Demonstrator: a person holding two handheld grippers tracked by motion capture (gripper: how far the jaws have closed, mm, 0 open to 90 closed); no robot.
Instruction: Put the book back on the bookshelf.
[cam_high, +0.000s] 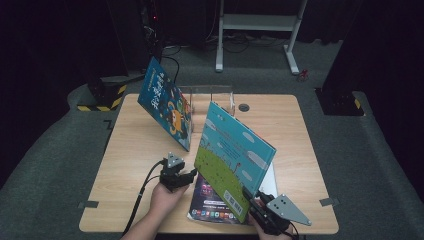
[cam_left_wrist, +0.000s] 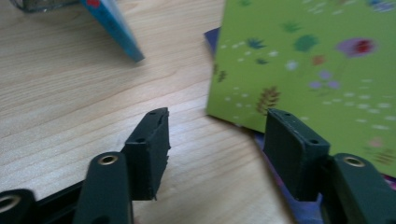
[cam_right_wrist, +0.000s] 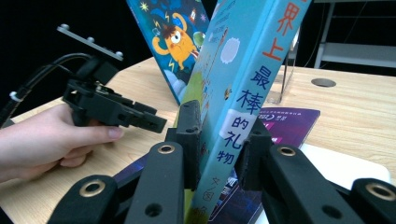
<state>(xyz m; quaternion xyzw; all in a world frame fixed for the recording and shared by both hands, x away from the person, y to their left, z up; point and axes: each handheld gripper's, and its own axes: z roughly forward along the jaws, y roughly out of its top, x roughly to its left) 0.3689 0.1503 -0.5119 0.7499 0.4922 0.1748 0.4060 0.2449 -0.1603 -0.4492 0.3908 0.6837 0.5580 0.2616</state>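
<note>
On the table (cam_high: 130, 150), a tilted book (cam_high: 167, 102) leans at eleven o'clock against a clear box (cam_high: 220, 97) at twelve. A second book (cam_high: 235, 160) stands tilted at center, above a flat book (cam_high: 210, 200) at six.

Green-and-blue book (cam_high: 234, 160), tilted upright

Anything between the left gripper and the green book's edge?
Bare tabletop: the left gripper stands open just short of the green book, seen in the left gripper view.
</note>
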